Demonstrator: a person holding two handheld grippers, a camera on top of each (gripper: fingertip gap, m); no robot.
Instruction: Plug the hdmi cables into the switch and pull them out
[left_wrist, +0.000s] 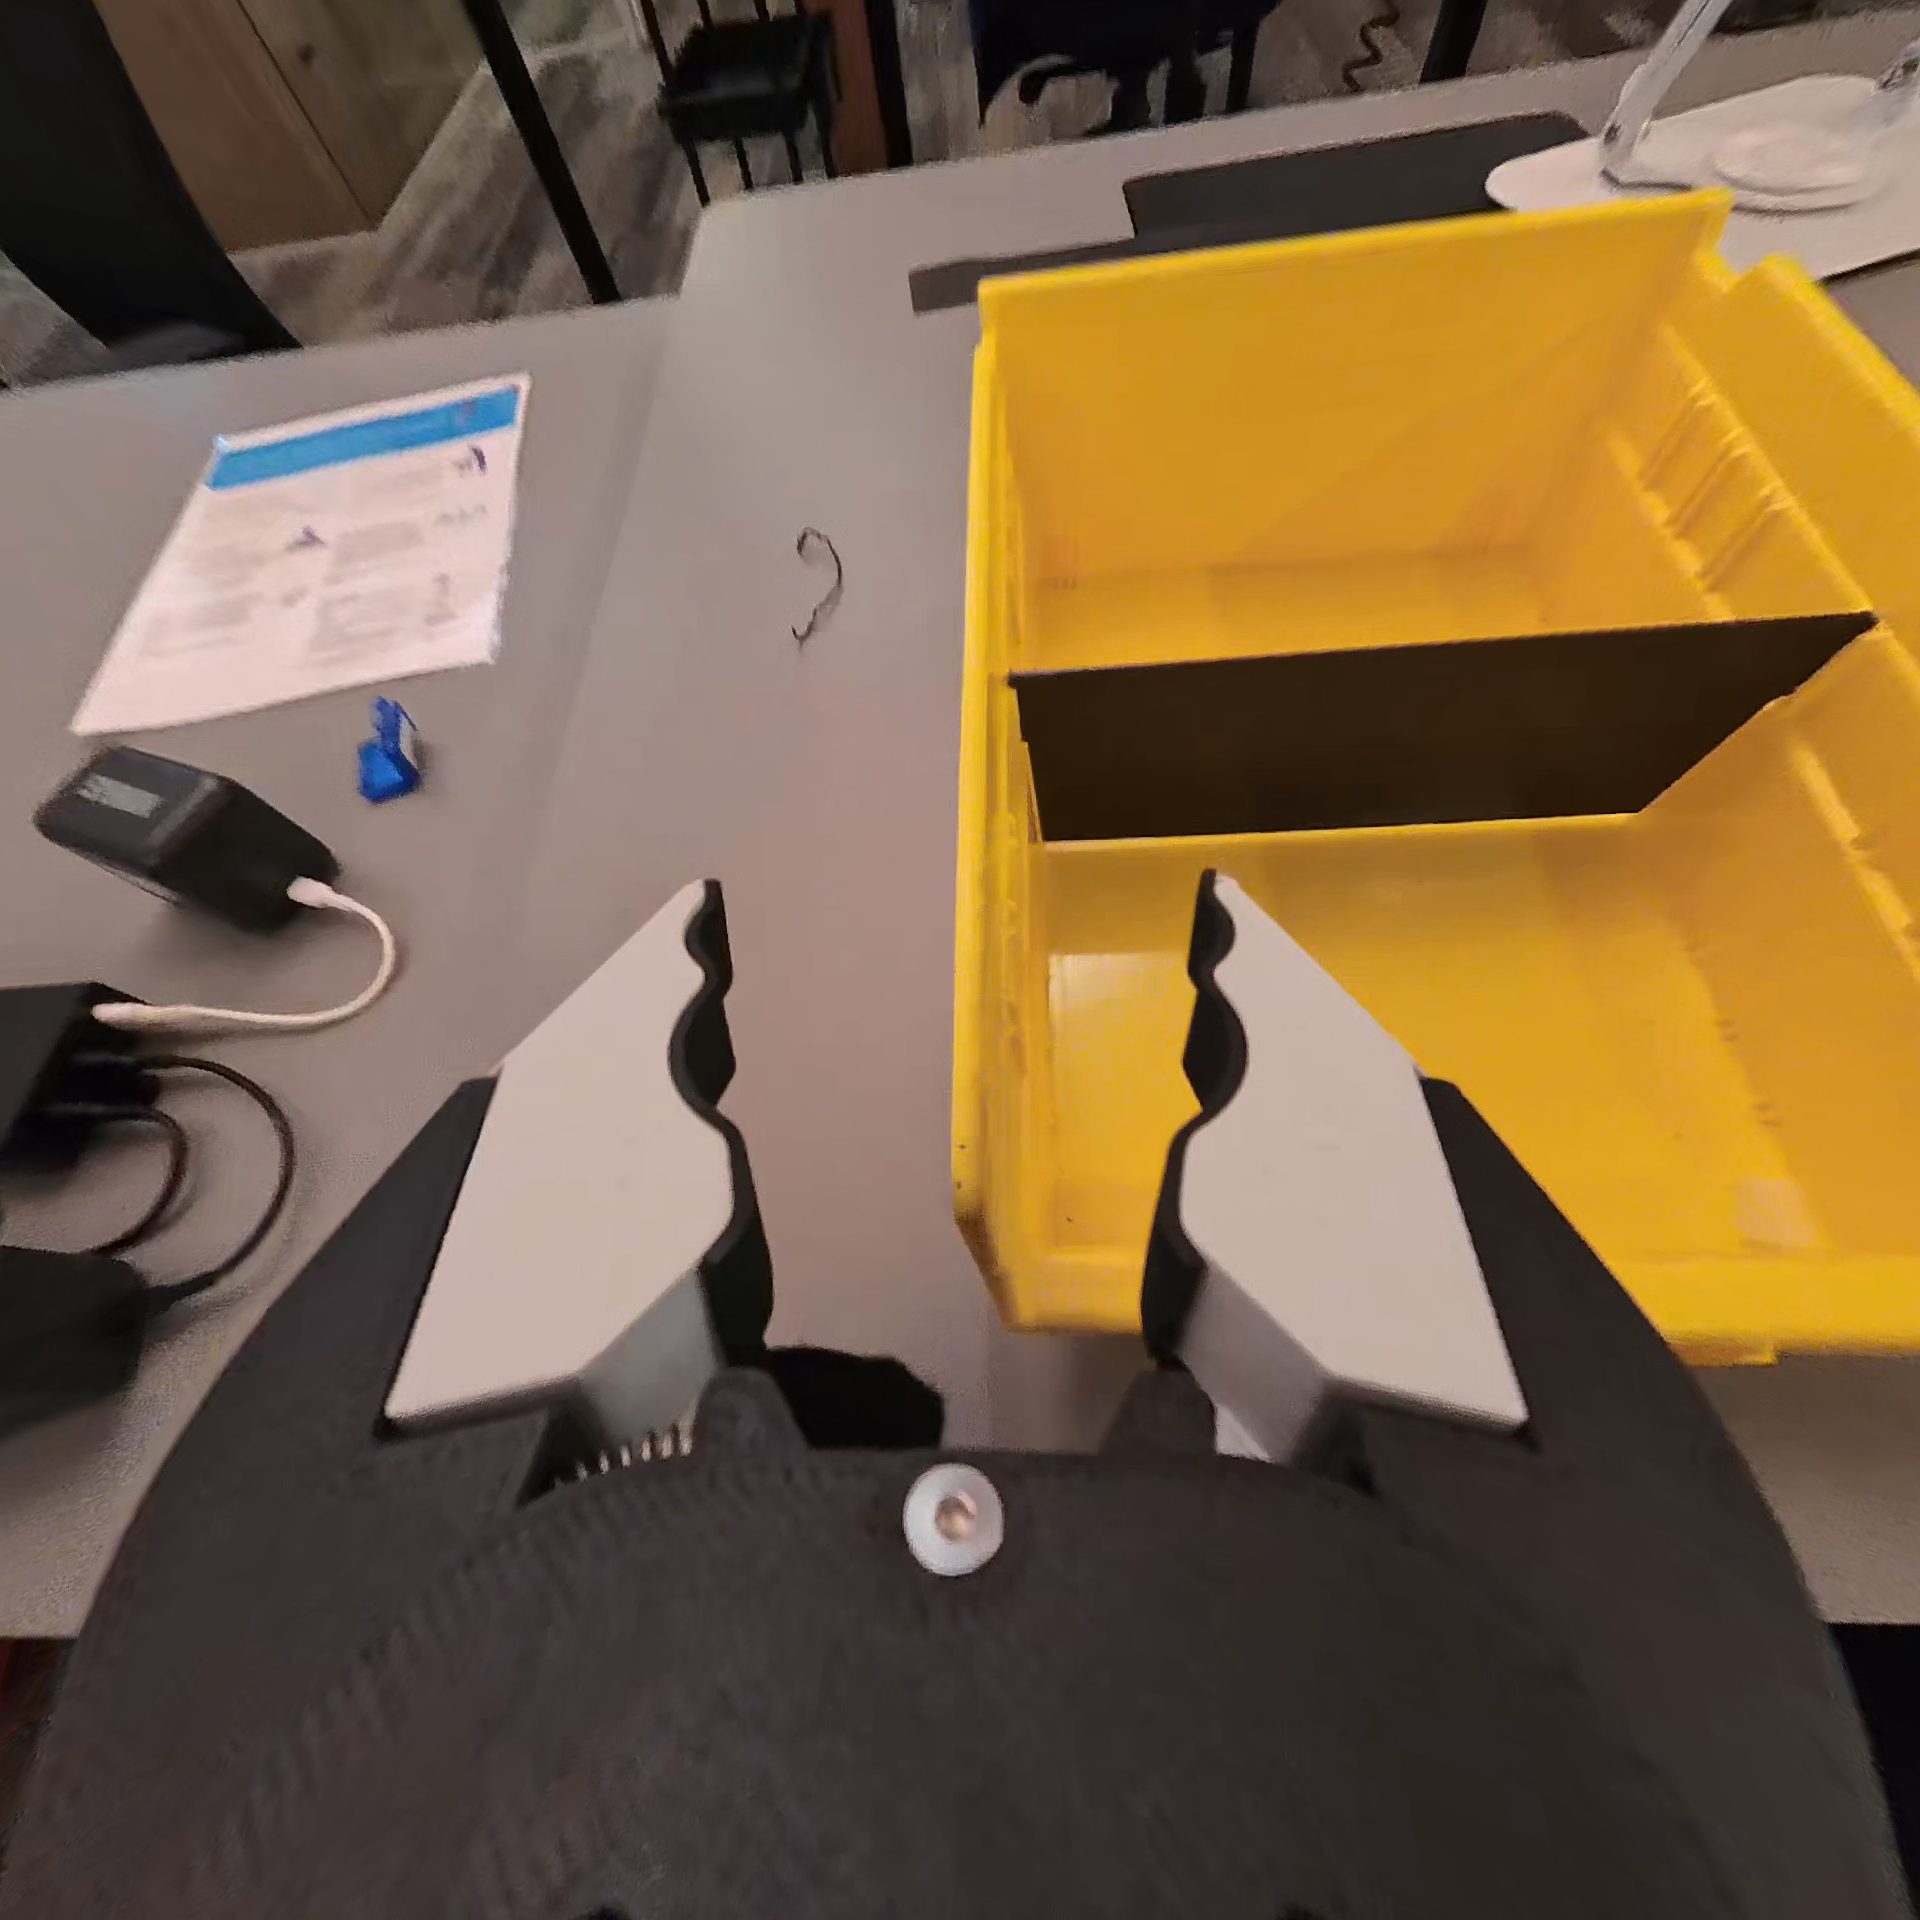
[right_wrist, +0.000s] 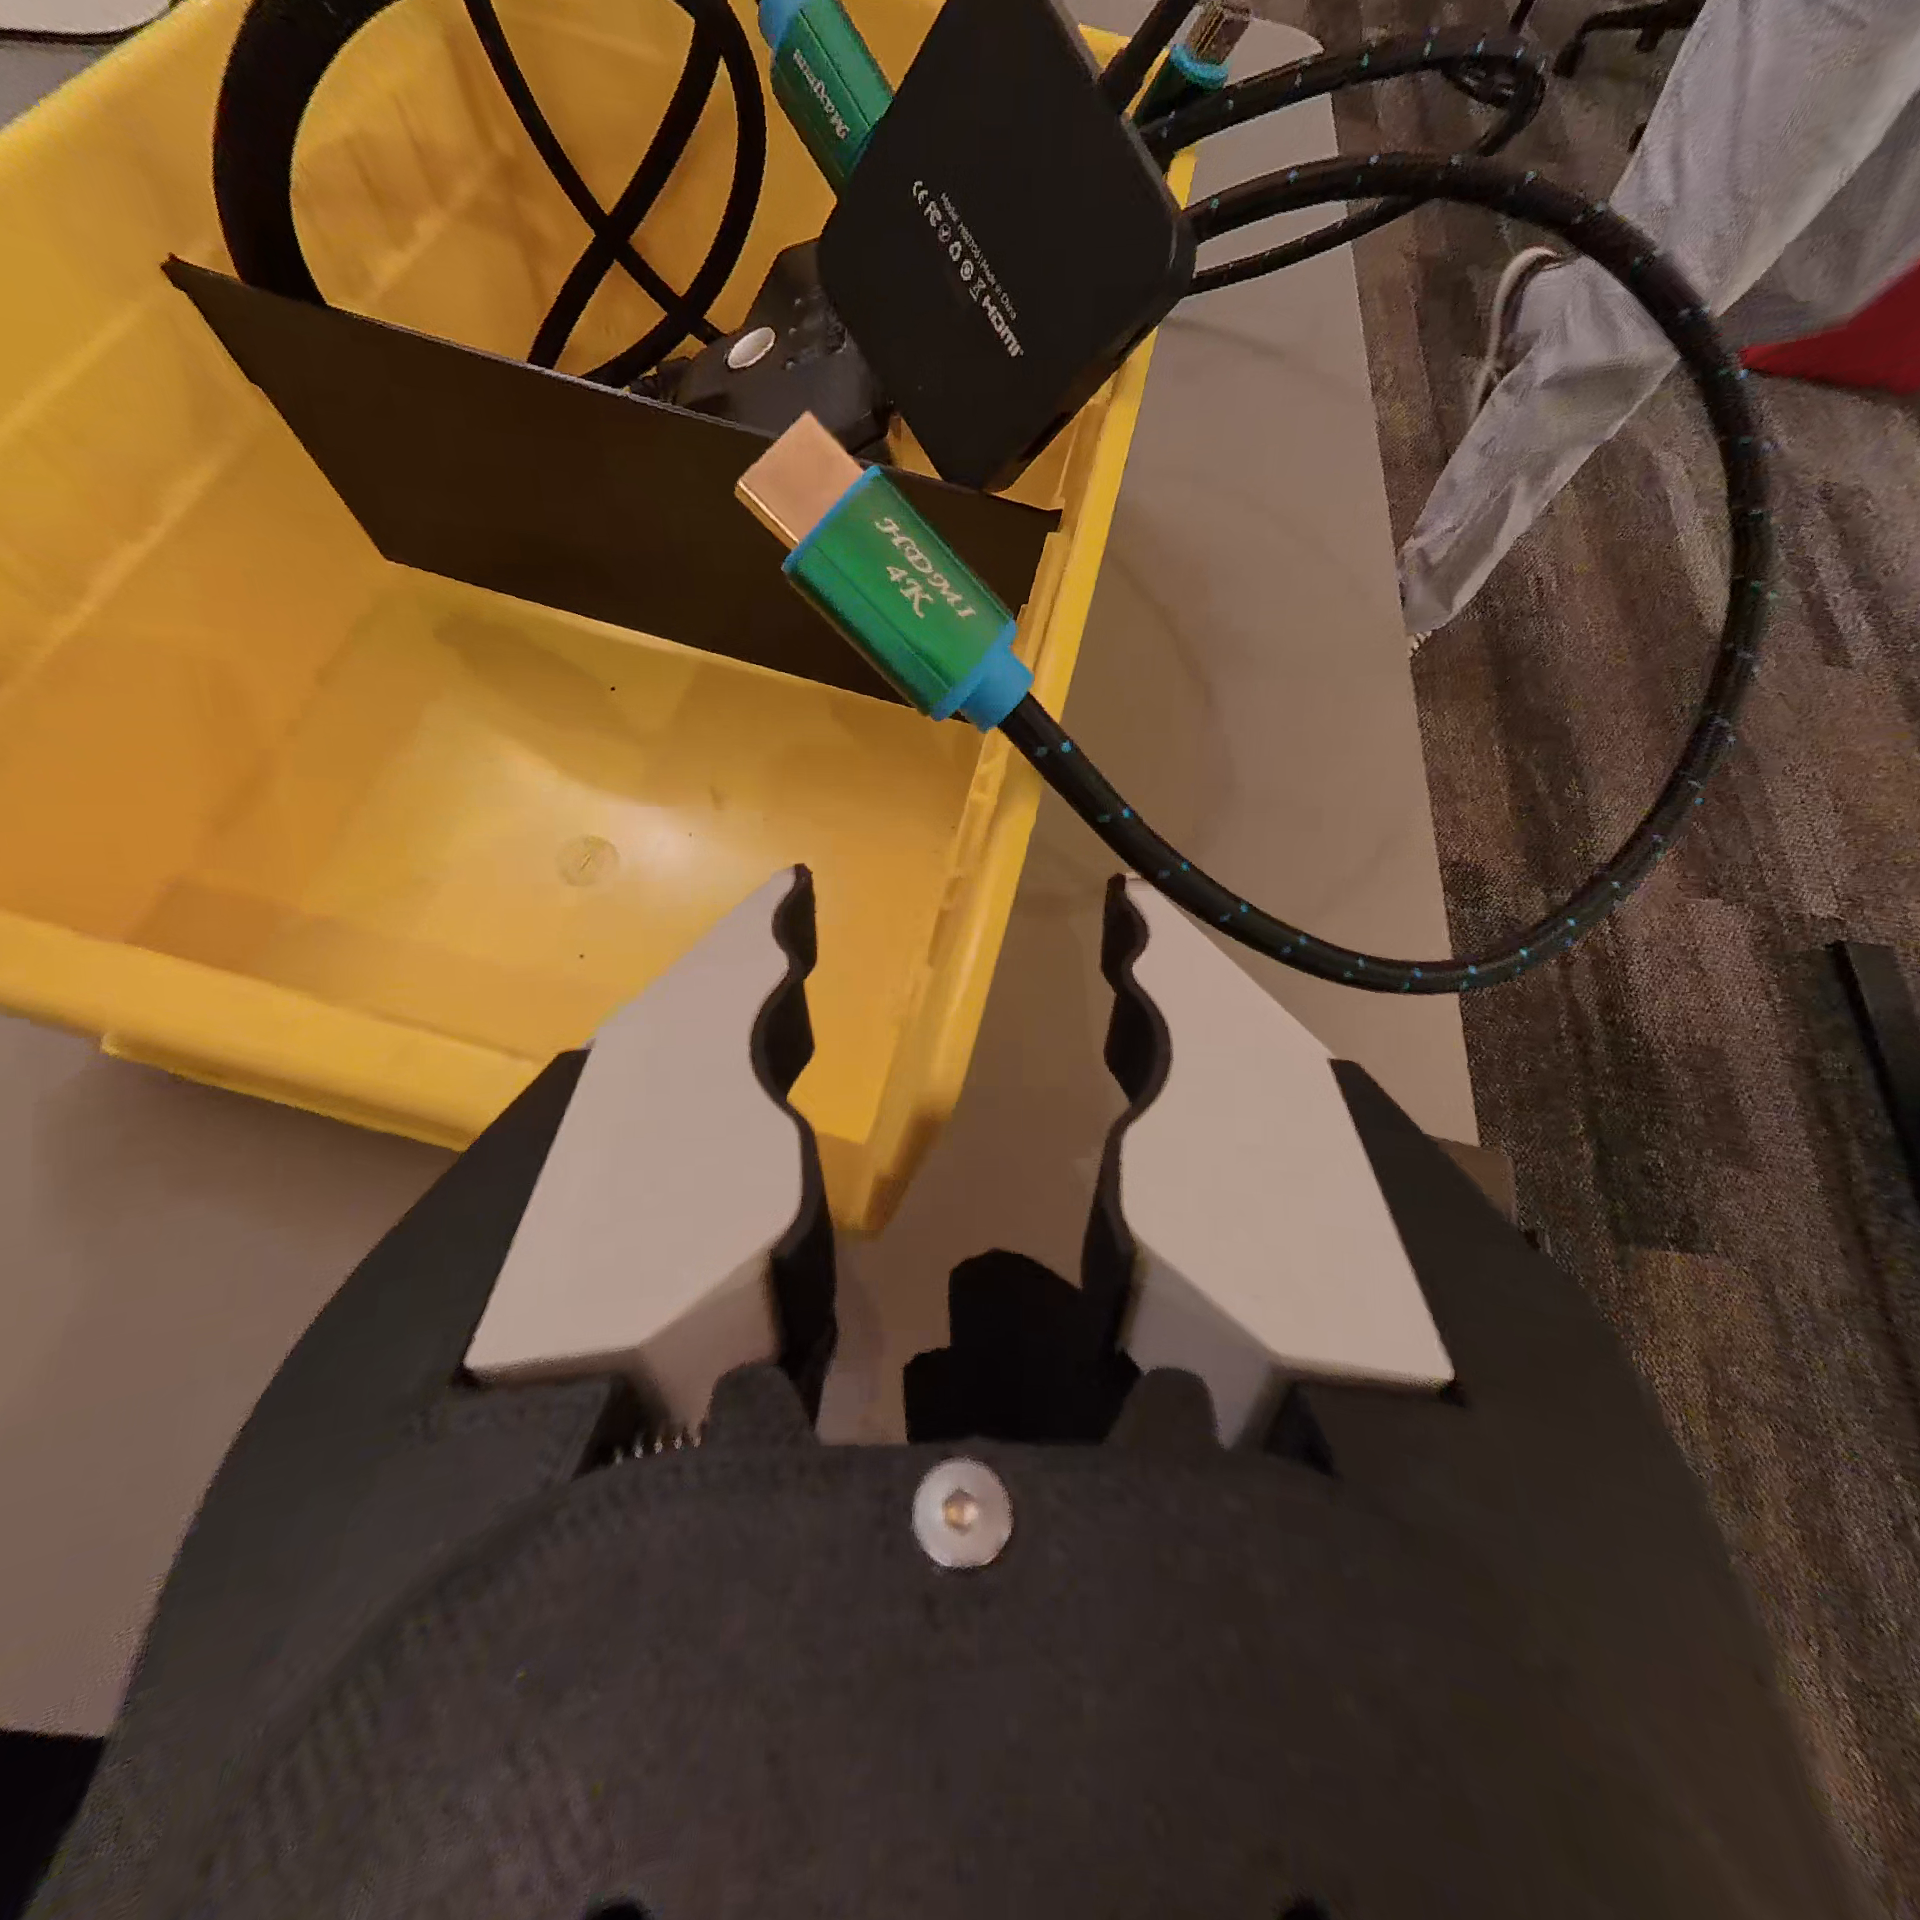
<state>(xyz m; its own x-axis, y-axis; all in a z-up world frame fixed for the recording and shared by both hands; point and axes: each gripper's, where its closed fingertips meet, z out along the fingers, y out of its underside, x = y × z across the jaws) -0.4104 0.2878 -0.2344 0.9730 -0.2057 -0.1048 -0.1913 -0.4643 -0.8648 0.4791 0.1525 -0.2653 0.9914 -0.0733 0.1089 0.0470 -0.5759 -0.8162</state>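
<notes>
Both grippers are held wide and empty: the left gripper (left_wrist: 956, 904) beside the yellow bin (left_wrist: 971, 935), the right gripper (right_wrist: 956, 894) at the bin's corner. A free green HDMI plug (right_wrist: 899, 592) overhangs the rim, just short of the black switch (right_wrist: 1003, 239). The plug's green shell should be gripped squarely, then lined up with a port.

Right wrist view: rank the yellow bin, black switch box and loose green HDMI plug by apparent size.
1. yellow bin
2. black switch box
3. green HDMI plug, though it sits nearer the camera, so it looks bigger than it is.
</notes>
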